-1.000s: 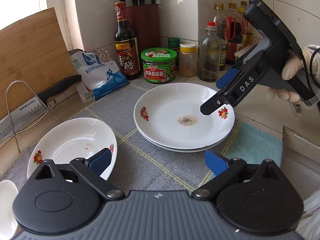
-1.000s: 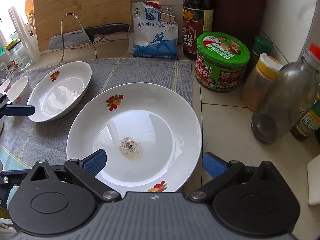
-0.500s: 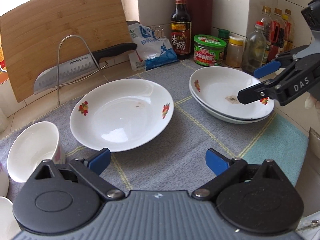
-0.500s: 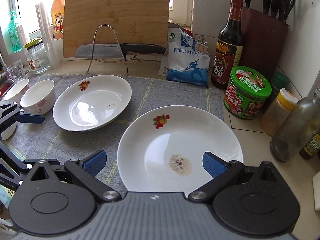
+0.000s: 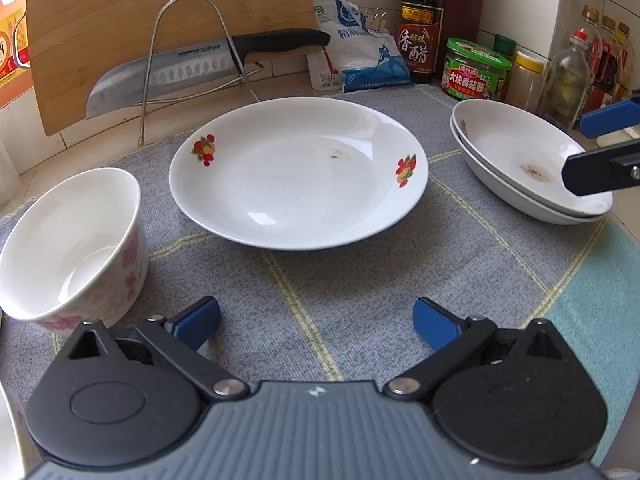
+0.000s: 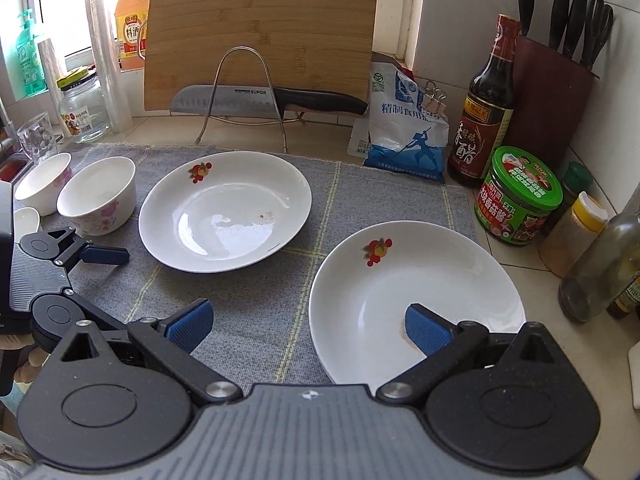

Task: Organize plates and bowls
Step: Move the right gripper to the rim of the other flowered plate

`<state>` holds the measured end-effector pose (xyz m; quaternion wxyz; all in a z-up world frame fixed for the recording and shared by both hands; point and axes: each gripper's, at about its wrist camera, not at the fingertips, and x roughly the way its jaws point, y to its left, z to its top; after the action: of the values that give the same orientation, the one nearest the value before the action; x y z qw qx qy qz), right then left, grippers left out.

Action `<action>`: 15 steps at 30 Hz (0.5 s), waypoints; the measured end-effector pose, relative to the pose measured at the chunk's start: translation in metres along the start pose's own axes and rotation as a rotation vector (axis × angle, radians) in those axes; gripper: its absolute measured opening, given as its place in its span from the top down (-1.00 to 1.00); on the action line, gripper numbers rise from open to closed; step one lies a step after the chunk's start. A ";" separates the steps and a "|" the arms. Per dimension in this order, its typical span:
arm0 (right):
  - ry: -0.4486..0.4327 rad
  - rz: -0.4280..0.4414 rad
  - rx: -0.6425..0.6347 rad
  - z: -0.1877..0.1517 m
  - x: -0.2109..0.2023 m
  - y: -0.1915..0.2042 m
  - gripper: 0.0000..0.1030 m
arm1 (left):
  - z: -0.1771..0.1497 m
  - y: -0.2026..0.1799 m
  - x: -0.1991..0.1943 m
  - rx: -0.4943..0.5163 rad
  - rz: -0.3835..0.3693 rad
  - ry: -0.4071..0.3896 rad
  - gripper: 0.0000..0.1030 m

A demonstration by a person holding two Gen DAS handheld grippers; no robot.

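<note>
Left gripper (image 5: 316,322) hangs empty, jaws spread, single plate (image 5: 298,176) at twelve o'clock looking like the next pick, while the right gripper (image 6: 308,326), likewise released, waits over the stacked plates (image 6: 416,300) at two o'clock.

Readable text on the kitchen items

"SUPOR" is printed on the knife blade (image 5: 160,72). "香醋" is read on the dark bottle's label (image 5: 418,50), "大块香菇酱" on the green-lidded jar (image 5: 474,74), "精制食用" on the white and blue bag (image 6: 404,128), and "料酒" on the orange bottle (image 6: 130,34).
</note>
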<state>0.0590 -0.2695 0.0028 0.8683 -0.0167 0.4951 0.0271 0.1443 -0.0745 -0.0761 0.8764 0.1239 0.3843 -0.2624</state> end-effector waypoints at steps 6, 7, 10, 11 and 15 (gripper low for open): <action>0.000 0.005 -0.027 0.009 0.004 -0.002 -1.00 | 0.011 -0.002 0.010 -0.047 0.005 -0.022 -0.99; -0.001 0.011 -0.032 0.012 0.006 -0.003 -1.00 | 0.013 -0.003 0.012 -0.049 0.017 -0.023 -0.99; 0.003 0.042 -0.048 0.020 0.013 -0.007 -1.00 | 0.017 -0.005 0.018 -0.047 0.043 -0.030 -1.00; 0.003 0.058 -0.056 0.024 0.017 -0.008 -1.00 | 0.019 -0.005 0.020 -0.048 0.047 -0.031 -1.00; 0.013 0.135 -0.079 0.042 0.035 -0.010 -1.00 | 0.020 -0.005 0.023 -0.049 0.050 -0.039 -1.00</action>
<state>0.1133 -0.2765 -0.0060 0.8599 -0.0175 0.4993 0.1050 0.1668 -0.0958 -0.0794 0.8928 0.1069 0.3703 -0.2333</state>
